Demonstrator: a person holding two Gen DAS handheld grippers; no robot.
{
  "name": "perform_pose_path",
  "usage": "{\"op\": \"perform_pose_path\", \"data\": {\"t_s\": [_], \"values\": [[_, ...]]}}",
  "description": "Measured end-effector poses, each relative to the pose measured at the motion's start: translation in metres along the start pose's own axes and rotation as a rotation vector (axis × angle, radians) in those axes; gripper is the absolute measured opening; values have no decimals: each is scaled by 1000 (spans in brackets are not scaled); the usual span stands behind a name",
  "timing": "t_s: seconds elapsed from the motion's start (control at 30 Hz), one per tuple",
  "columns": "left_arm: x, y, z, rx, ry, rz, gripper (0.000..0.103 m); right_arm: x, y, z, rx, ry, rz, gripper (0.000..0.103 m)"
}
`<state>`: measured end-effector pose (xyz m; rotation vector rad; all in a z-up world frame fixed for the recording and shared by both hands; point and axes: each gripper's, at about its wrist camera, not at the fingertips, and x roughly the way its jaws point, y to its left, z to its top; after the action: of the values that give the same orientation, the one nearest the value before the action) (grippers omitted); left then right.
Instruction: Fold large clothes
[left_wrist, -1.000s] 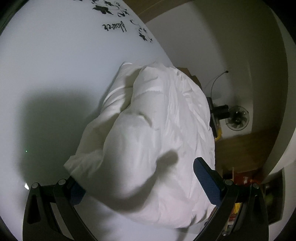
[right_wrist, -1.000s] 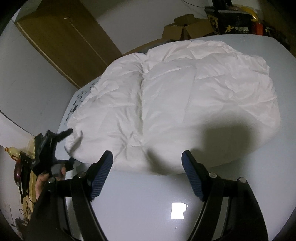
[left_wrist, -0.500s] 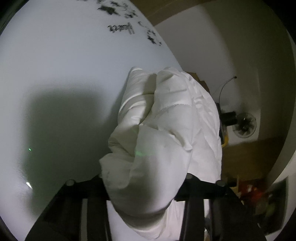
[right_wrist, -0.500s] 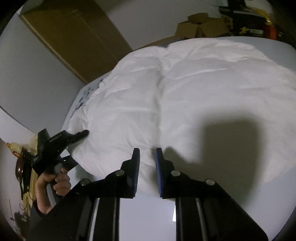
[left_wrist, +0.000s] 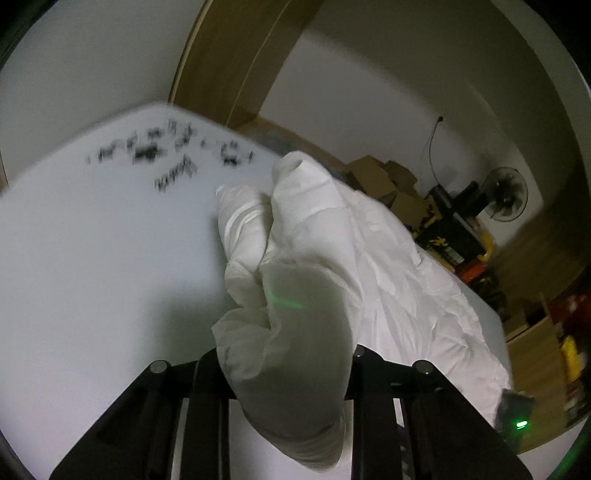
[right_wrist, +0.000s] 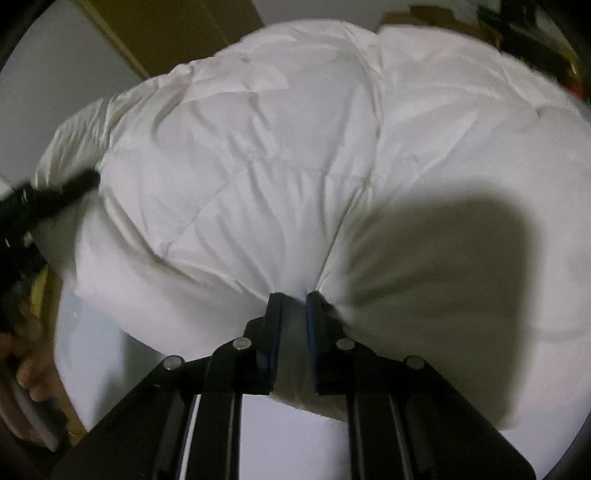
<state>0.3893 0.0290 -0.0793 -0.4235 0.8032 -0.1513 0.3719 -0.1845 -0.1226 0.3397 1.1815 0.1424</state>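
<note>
Quilt bunching mid-frame on table; right gripper closing, pinching edge; left gripper closing around lifted fold.

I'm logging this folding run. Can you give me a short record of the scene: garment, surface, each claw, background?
garment: white puffy jacket, bunched, lying on the table
surface: white table, black print at far end
left claw: closing, jacket edge bunched between its fingers
right claw: closing, pinching a fold of the near edge
background: cardboard boxes, fan
person: a hand low at left in the right wrist view
</note>
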Motion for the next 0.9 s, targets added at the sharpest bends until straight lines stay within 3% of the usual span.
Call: {"op": "perform_pose_path", "data": {"t_s": [0.03,0.07,0.17,0.23,0.3,0.43,0.47,0.53,0.63,0.73,0.9], "values": [[-6,-8,1,18,-19,1,24,-11,-6,-1,33,-27,38,14],[-11,-15,3,26,-28,-2,24,-38,-20,-2,76,-112,44,13],[-29,-51,1,84,-64,0,24,-92,-68,-9,207,-303,-104,15],[-35,-75,6,114,-88,-2,24,-93,-97,-11,270,-283,-152,16],[-40,-101,4,152,-112,0,24,-67,-125,-11,290,-184,-115,15],[-55,-173,-16,254,-162,30,24,-54,-121,-12,227,-137,-92,15],[-58,-185,-21,271,-163,27,24,-63,-121,-15,238,-130,-26,18],[-56,-223,-38,347,-166,16,24,-94,-126,-30,286,-211,97,18],[-43,-274,-68,439,-139,-20,24,-141,-148,-58,348,-340,75,18],[-15,-324,-108,532,-81,-69,25,-163,-188,-91,448,-341,81,19],[43,-361,-174,627,63,-110,25,-189,-254,-151,608,-407,34,20]]}}
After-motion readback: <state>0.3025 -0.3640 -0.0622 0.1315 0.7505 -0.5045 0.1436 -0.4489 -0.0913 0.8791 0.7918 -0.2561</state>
